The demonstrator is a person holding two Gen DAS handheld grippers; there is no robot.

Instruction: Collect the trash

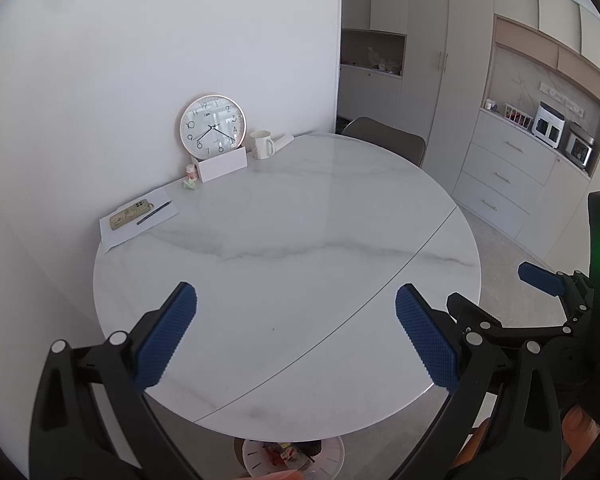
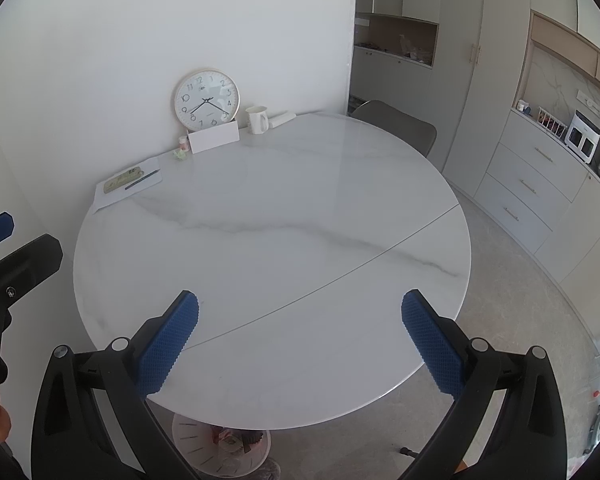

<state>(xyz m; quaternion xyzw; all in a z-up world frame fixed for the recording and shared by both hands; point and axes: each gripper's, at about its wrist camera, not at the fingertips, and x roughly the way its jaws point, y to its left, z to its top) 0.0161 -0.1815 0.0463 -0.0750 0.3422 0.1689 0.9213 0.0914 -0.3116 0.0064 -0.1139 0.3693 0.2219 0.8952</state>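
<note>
A small crumpled green wrapper (image 1: 190, 184) (image 2: 179, 154) lies at the far left of the round white marble table (image 1: 300, 240) (image 2: 280, 220), beside a small pink-capped jar (image 1: 191, 171) (image 2: 184, 142). A white bin (image 1: 292, 458) (image 2: 224, 446) holding several bits of trash stands on the floor under the table's near edge. My left gripper (image 1: 296, 332) hovers open over the near side of the table with nothing between its blue pads. My right gripper (image 2: 300, 340) is also open and empty, over the near edge. The right gripper (image 1: 540, 280) shows at the right of the left wrist view.
Against the wall stand a round clock (image 1: 213, 126), a white box (image 1: 222, 165), a white mug (image 1: 262, 144) and a rolled paper (image 1: 284, 142). A phone (image 1: 131, 214) and pen (image 1: 154, 213) lie on a sheet. A grey chair (image 1: 388, 140) sits behind; cabinets (image 1: 500, 176) line the right.
</note>
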